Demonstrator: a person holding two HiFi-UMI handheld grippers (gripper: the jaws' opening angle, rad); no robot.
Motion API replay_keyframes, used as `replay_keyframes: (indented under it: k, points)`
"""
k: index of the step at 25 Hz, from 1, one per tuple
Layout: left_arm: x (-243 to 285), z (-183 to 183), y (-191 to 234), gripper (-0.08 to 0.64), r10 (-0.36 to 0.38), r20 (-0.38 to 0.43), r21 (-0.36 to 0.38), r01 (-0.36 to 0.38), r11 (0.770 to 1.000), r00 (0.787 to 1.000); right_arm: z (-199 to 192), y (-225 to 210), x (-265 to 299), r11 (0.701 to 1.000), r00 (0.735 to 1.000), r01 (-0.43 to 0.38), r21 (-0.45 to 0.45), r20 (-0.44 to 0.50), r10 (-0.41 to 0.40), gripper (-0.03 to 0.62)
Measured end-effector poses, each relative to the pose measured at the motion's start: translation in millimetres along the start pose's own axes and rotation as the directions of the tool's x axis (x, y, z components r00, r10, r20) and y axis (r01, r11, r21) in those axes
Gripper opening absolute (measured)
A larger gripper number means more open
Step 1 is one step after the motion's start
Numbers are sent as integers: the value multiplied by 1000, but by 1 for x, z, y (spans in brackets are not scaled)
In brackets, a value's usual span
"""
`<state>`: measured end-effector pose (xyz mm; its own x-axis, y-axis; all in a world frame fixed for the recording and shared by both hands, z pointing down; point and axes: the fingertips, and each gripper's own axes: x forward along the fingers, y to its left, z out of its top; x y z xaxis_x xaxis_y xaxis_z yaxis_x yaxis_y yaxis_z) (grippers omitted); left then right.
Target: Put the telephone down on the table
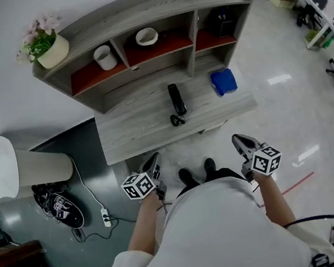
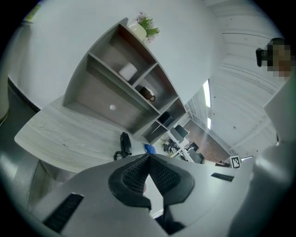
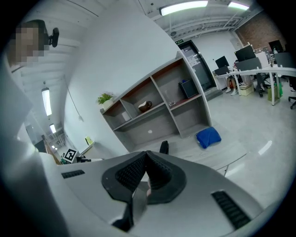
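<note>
The black telephone (image 1: 176, 99) lies on the grey wooden table (image 1: 136, 134) with its coiled cord at the near end, free of both grippers. It also shows small in the left gripper view (image 2: 125, 141) and the right gripper view (image 3: 163, 147). My left gripper (image 1: 153, 159) is held close to my body, short of the table's front edge, its jaws shut and empty (image 2: 148, 156). My right gripper (image 1: 240, 139) hovers at the same distance on the other side, its pads also meeting at the tips with nothing between them (image 3: 147, 152).
A blue cloth (image 1: 223, 81) lies on the table's right part. Behind stands a shelf unit (image 1: 157, 15) with a white cup (image 1: 105, 56), a bowl (image 1: 147, 36) and a flower pot (image 1: 52, 48). A round white side table (image 1: 1, 171), shoes (image 1: 60, 206) and a power strip (image 1: 105, 216) are at left.
</note>
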<state>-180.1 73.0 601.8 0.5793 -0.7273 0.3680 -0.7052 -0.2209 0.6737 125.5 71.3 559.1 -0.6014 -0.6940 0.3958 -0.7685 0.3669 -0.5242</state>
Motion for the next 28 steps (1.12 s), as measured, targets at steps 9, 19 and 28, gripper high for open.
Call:
replay_keyframes:
  k: [9, 19, 28]
  points:
    - [-4, 2, -34, 11, -19, 23, -2, 19, 1000, 1000, 19, 18, 14, 992, 993, -120, -33, -23, 119, 17]
    - [-1, -3, -46, 11, -3, 48, -28, 5, 1000, 999, 28, 11, 22, 985, 985, -167, -33, -49, 166, 17]
    - [8, -14, -45, 11, 4, 35, -44, -2, 999, 999, 33, -4, 18, 986, 986, -161, -37, -48, 160, 17]
